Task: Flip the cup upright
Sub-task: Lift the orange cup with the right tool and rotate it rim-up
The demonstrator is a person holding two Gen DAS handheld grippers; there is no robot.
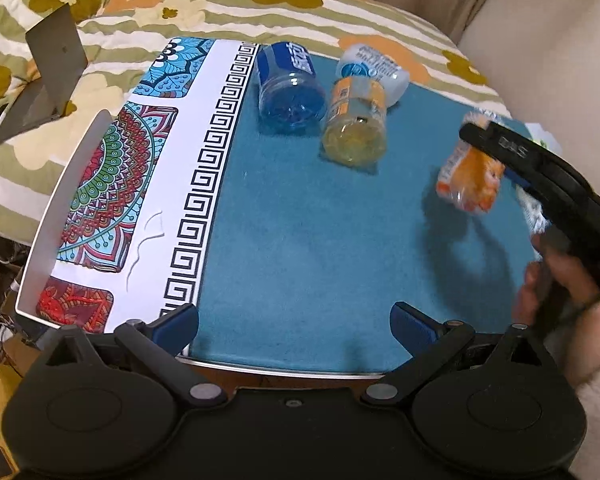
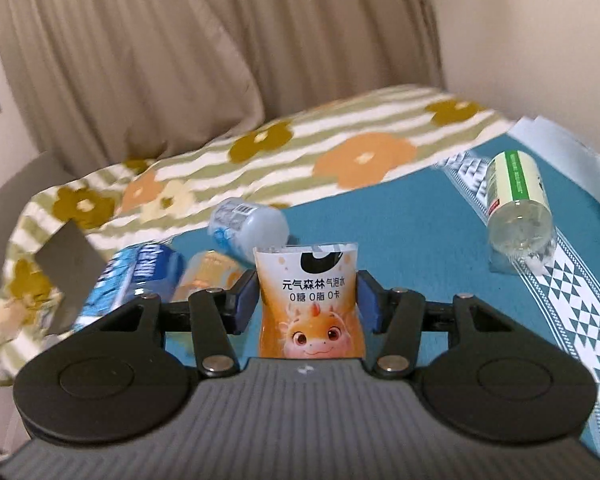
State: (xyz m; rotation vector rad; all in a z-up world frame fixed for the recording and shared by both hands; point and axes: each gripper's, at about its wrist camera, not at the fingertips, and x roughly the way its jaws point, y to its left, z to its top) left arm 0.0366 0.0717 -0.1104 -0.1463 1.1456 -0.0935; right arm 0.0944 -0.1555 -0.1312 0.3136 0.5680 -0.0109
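Right jaws clamped on the orange cup (image 2: 310,304), left jaws wide above the teal mat (image 1: 300,248).

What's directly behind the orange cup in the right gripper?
Behind the orange cup, a pale blue bottle lies on the teal mat; the cup covers the mat just behind it.

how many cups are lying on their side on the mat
4: the blue cup, the yellow cup beside it, the pale cup behind them, and the green-label cup apart near the patterned border. A fifth, the orange cup, is held by the right gripper.
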